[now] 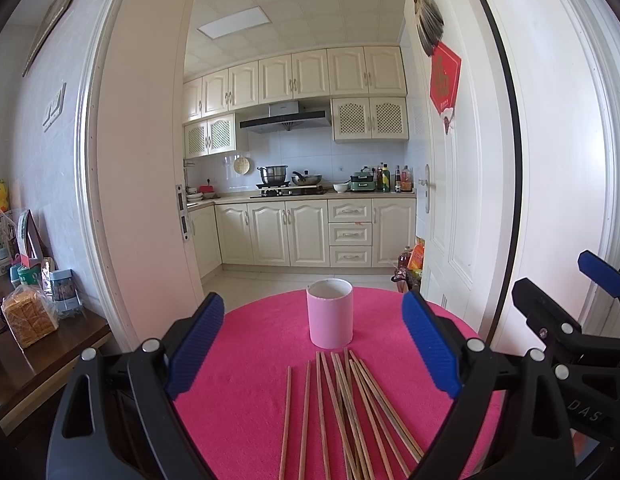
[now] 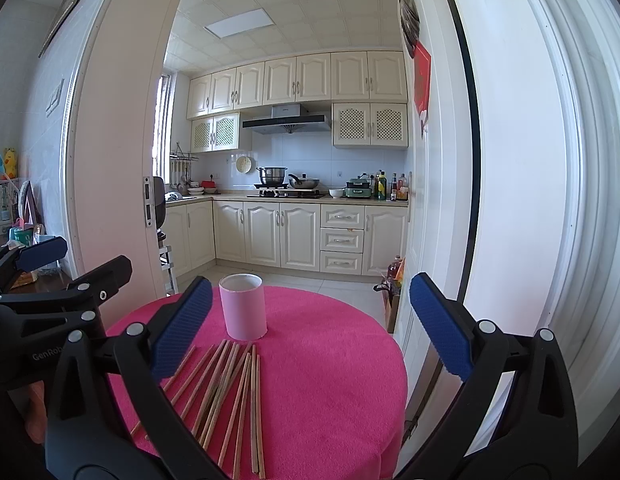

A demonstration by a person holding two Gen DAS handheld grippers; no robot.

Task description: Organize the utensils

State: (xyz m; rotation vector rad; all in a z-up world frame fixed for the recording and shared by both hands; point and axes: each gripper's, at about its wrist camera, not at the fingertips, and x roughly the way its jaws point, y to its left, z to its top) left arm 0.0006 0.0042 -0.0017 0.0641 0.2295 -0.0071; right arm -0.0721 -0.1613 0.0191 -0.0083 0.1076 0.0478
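Chopsticks (image 1: 349,412) loose before pink cup (image 1: 330,313), both grippers' jaws wide apart, empty.

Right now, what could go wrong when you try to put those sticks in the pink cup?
The chopsticks lie crossed in a pile, so gripping one could drag or scatter the others. The pink cup is tall and stands free on the soft pink cloth, so a bump from either open tool could tip it.

Pink cup (image 1: 330,314) stands upright on the worktop (image 1: 262,344). Chopsticks (image 1: 341,408) fan out on its near side, just beside its base. Worktop left and right of the cup lies bare, passable.
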